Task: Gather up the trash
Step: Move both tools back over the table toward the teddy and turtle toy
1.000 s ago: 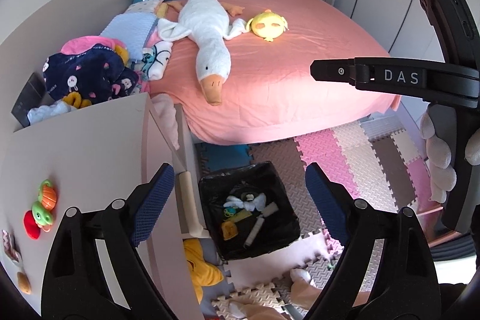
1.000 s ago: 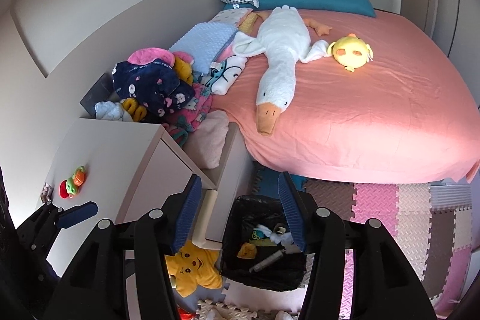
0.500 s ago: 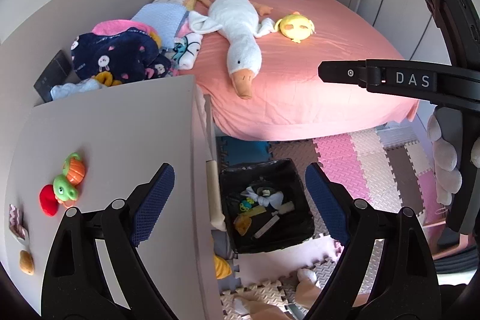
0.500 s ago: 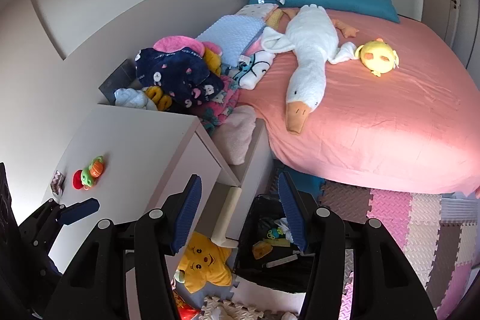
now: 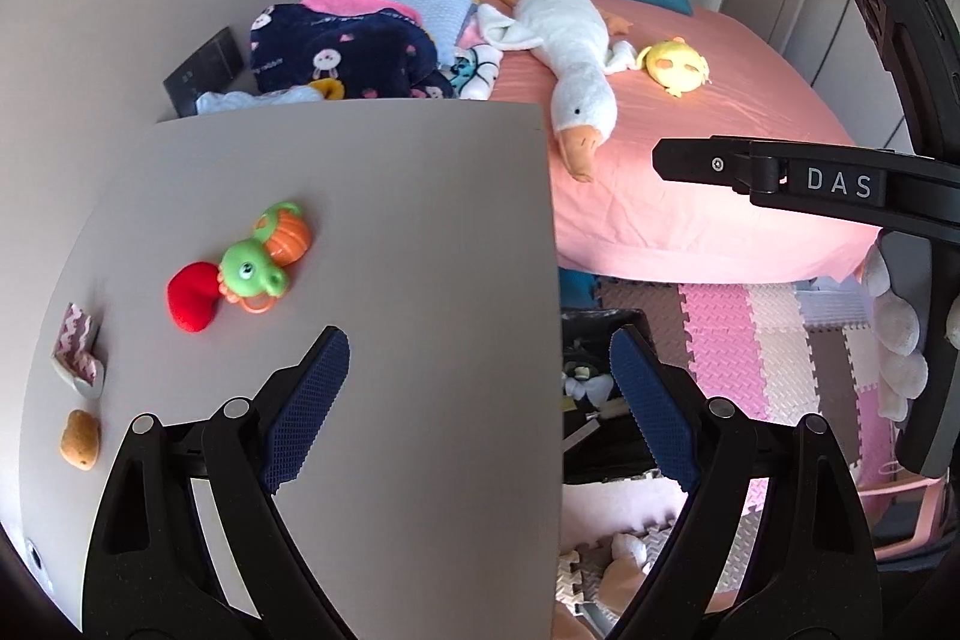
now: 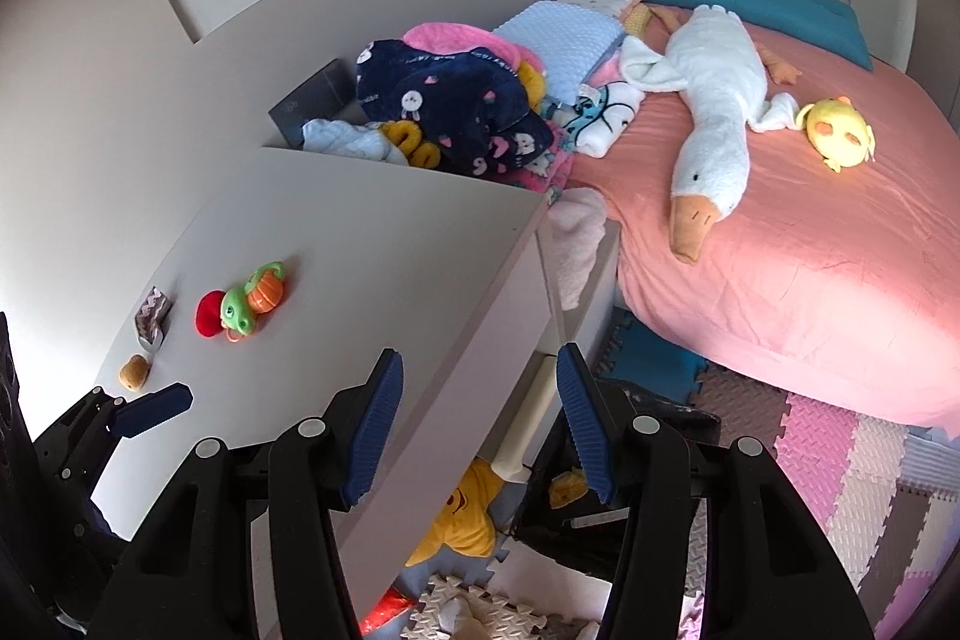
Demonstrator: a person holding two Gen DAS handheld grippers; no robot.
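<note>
Trash, a crumpled wrapper point(image 5: 78, 355) and a brown scrap point(image 5: 79, 439), lies at the counter point(image 5: 420, 220) edge farthest from the bed, left of the green toy point(image 5: 252, 271), nearer the left gripper point(image 5: 474, 403) than the right gripper point(image 6: 477, 427), both with jaws open and empty

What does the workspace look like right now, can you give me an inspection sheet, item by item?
Surface: grey dresser top, mostly bare.
Job's things: crumpled wrapper and a brown scrap near the dresser's left edge; black bin on the floor beside it, already holding trash.
Clutter: green and orange toy with a red piece on the dresser.
Grippers: left tool open and empty above the dresser; right tool open and empty.
Cables: nothing seen.
Surroundings: pink bed with a plush goose, piled clothes, foam floor mats.
</note>
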